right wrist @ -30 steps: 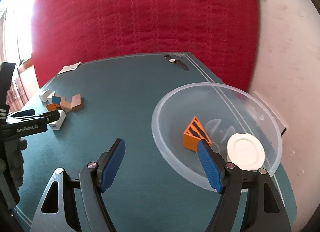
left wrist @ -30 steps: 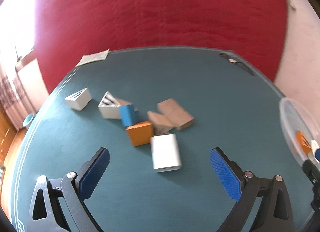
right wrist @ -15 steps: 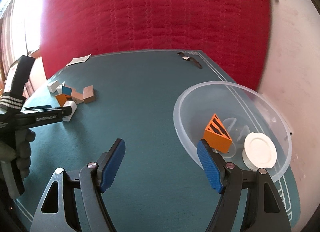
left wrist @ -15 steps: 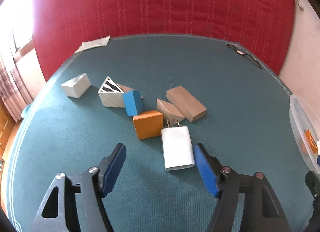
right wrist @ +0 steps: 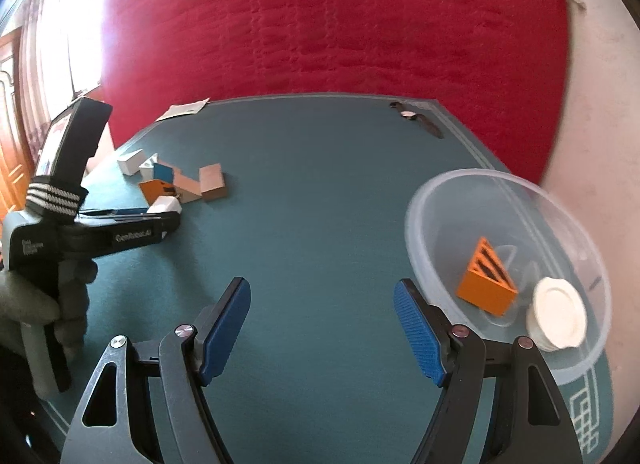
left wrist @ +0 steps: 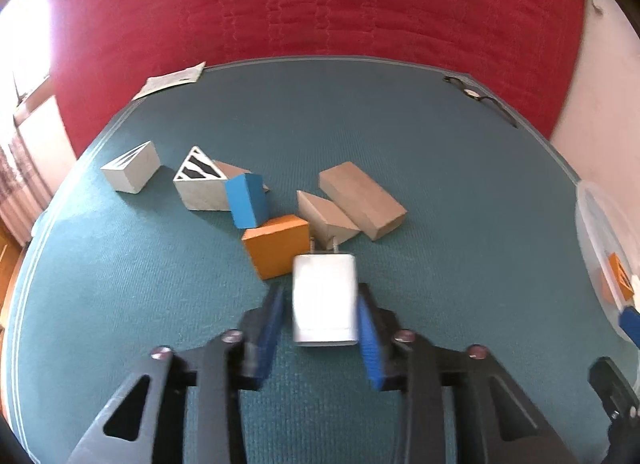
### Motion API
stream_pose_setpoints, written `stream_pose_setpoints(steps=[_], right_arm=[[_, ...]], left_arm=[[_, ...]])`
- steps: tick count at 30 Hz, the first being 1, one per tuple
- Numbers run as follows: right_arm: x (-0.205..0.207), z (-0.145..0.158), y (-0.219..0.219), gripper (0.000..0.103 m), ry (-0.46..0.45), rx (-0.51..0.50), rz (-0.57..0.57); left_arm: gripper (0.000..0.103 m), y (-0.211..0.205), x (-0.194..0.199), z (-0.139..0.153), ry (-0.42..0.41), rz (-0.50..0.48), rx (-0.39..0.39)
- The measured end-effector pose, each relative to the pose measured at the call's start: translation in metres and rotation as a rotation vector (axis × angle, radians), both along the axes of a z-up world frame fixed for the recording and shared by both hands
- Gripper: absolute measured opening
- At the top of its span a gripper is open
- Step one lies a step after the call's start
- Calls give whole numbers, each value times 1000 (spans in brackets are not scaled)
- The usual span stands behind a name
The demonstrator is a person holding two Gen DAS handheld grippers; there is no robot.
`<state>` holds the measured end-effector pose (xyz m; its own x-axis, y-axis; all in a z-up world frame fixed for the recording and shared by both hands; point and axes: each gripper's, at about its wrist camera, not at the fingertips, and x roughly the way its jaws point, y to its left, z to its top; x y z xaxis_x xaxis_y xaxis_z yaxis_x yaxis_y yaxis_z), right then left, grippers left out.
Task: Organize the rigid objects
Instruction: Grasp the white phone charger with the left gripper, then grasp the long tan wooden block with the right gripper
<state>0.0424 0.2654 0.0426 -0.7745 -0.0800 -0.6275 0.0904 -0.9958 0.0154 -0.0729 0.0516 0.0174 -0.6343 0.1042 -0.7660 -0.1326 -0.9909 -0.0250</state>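
A white plug charger (left wrist: 324,300) lies on the teal table between the blue fingers of my left gripper (left wrist: 320,318). The jaws stand narrow around it; the right pad touches it, a small gap shows at the left pad. Beyond it lie an orange block (left wrist: 276,244), a blue block (left wrist: 246,200), two brown wooden pieces (left wrist: 360,200) and two white striped wedges (left wrist: 200,184). My right gripper (right wrist: 320,328) is open and empty over bare table, left of a clear bowl (right wrist: 440,200) holding an orange striped wedge (right wrist: 486,280) and a white round lid (right wrist: 558,314).
A wristwatch (right wrist: 416,120) lies at the table's far right edge. A paper slip (left wrist: 172,80) lies at the far left corner. A red padded wall stands behind the table. The left gripper and gloved hand (right wrist: 44,288) show in the right wrist view.
My left gripper has moved forward over the white charger and narrowed its jaws around it. My right gripper has shifted left, so the bowl sits further right in its view.
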Motion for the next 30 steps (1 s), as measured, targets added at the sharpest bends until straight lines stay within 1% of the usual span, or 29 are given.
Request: stream_pose_setpoints(steps=[3, 6, 9, 15, 19, 23, 25, 29, 30], right_arm=[[-9, 1, -9, 75, -8, -14, 26], [-21, 2, -19, 75, -19, -31, 55], [-37, 1, -31, 75, -37, -44, 80], [-73, -6, -52, 75, -100, -90, 126], [-96, -5, -69, 73, -107, -85, 152], [-118, -5, -87, 66, -119, -74, 189], [-130, -7, -96, 64, -135, -74, 210], [-151, -17, -110, 53, -180, -66, 232], [-156, -20, -113, 53, -192, -67, 235]], left_arm=[[31, -3, 2, 1, -3, -29, 22], [31, -8, 7, 2, 1, -48, 18], [31, -13, 12, 3, 3, -54, 14], [31, -28, 22, 6, 13, -48, 24], [31, -37, 26, 8, 17, -44, 35], [31, -45, 28, 7, 6, -42, 53], [31, -51, 28, 6, -9, -42, 71], [31, -57, 30, 5, -15, -35, 76], [31, -58, 31, 4, -16, -34, 77]])
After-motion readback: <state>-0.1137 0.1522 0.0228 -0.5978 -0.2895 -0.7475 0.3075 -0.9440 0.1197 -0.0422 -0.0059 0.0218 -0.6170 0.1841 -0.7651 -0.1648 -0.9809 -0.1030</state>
